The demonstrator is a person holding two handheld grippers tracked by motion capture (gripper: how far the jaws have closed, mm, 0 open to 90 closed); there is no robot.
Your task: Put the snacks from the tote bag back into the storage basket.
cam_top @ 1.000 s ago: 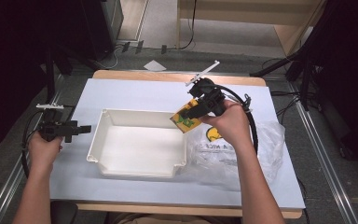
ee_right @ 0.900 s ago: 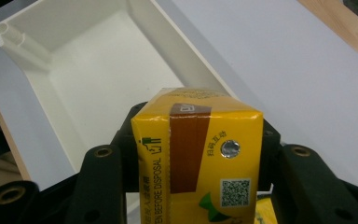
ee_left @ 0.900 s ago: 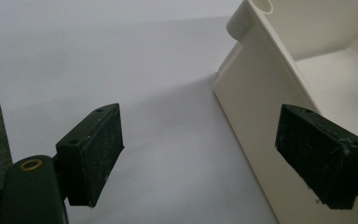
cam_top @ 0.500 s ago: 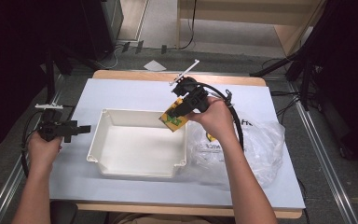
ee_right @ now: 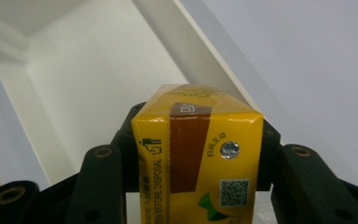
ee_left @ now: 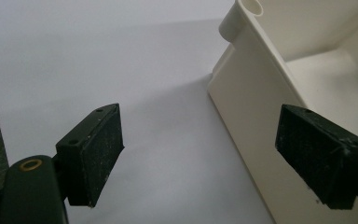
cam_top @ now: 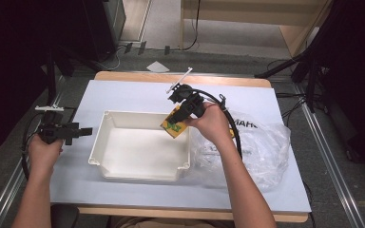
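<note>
A yellow drink carton (cam_top: 173,124) with green and brown print hangs over the far right corner of the white plastic tub (cam_top: 105,144). My right gripper (cam_top: 179,115) is shut on it; in the right gripper view the carton (ee_right: 200,158) sits between both jaws, above the tub's inside (ee_right: 84,74). My left gripper (cam_top: 84,131) rests open on the table just left of the tub. In the left gripper view its pads (ee_left: 95,149) stand wide apart with nothing between them, and the tub's outer wall (ee_left: 251,107) rises at the right.
A crumpled clear plastic bag (cam_top: 261,147) with printed items inside lies right of the tub. The light blue table top (cam_top: 138,92) ends at a wooden far edge. Cables and dark stands surround the table on the floor.
My right gripper has carried the carton leftward from above the bag to over the tub's far right corner. The left gripper has stayed put.
</note>
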